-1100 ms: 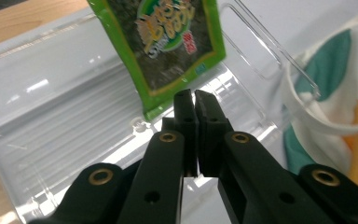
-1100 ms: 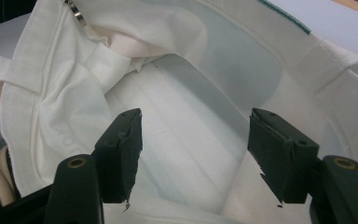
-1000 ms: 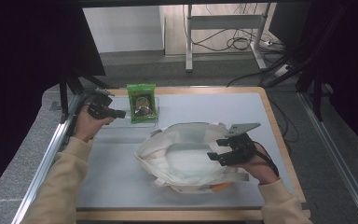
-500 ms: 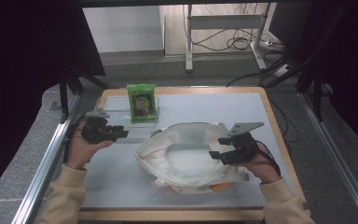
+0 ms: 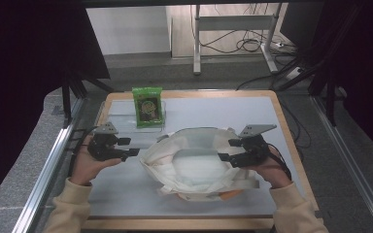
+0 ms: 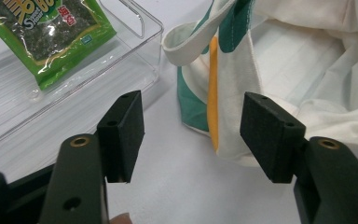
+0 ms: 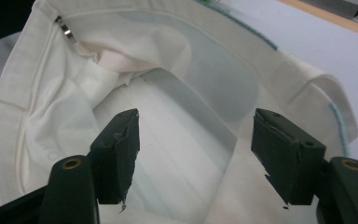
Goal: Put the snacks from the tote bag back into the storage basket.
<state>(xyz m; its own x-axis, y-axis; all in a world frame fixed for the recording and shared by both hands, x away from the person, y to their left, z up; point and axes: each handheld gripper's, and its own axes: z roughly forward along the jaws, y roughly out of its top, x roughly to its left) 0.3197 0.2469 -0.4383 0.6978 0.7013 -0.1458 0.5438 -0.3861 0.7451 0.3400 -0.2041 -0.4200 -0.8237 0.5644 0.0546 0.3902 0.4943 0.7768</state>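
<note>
A white cloth tote bag (image 5: 194, 167) lies open-mouthed in the middle of the table. My left gripper (image 5: 129, 146) sits just left of it. Its jaws have just been opening and stand open, with nothing between the pads. In the left gripper view (image 6: 193, 135) the bag's green and orange striped edge (image 6: 214, 93) lies just ahead. My right gripper (image 5: 229, 149) hovers at the bag's right rim, open. Its jaws (image 7: 196, 154) look into the bag's white inside (image 7: 168, 140) without pinching cloth. A green snack packet (image 5: 148, 106) stands in a clear tray (image 5: 121, 121).
The clear tray (image 6: 74, 88) with the green packet (image 6: 42, 28) sits at the back left of the white mat. A wooden table edge (image 5: 291, 131) runs along the right. Something orange (image 5: 230, 194) peeks from under the bag's near side.
My left gripper has drawn back from the green packet toward the near side, ending beside the bag's left edge, and its jaws have opened. The right gripper and the bag have stayed put.
</note>
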